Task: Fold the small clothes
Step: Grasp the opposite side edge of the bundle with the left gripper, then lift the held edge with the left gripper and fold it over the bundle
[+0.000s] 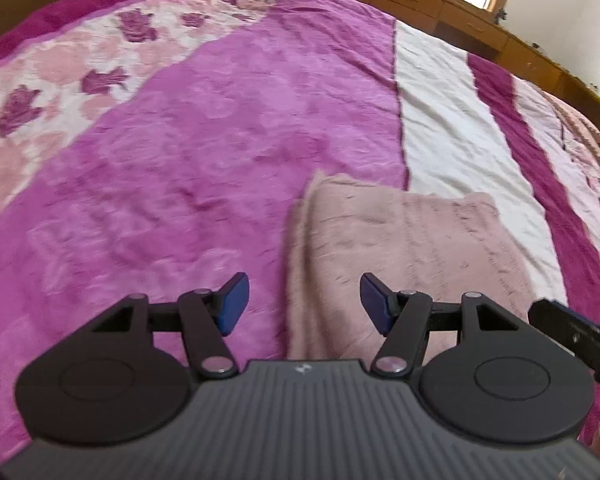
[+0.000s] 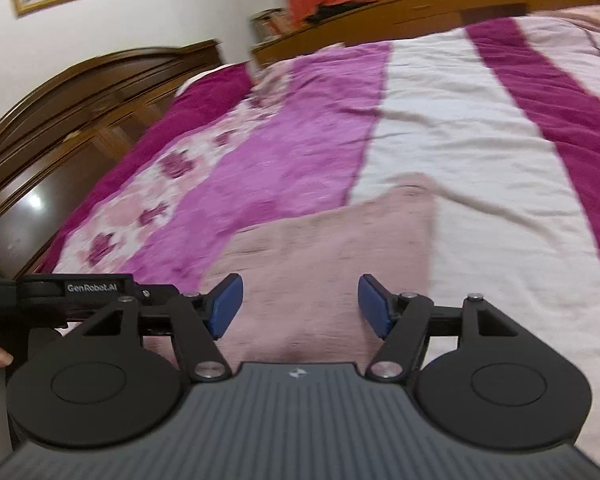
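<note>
A small pale pink knitted garment (image 1: 404, 256) lies folded flat on the bed, also in the right wrist view (image 2: 320, 264). My left gripper (image 1: 304, 304) is open and empty, held above the garment's left edge, its blue pads (image 1: 232, 304) wide apart. My right gripper (image 2: 300, 304) is open and empty above the garment's near part. A piece of the right gripper shows at the right edge of the left wrist view (image 1: 576, 336), and the left gripper's body shows at the left of the right wrist view (image 2: 72, 292).
The bed is covered by a magenta, pink and cream blanket (image 1: 204, 152) with flower patterns. A dark wooden headboard (image 2: 84, 112) stands at the left. Wooden cabinets (image 1: 472, 28) and a window run along the far side.
</note>
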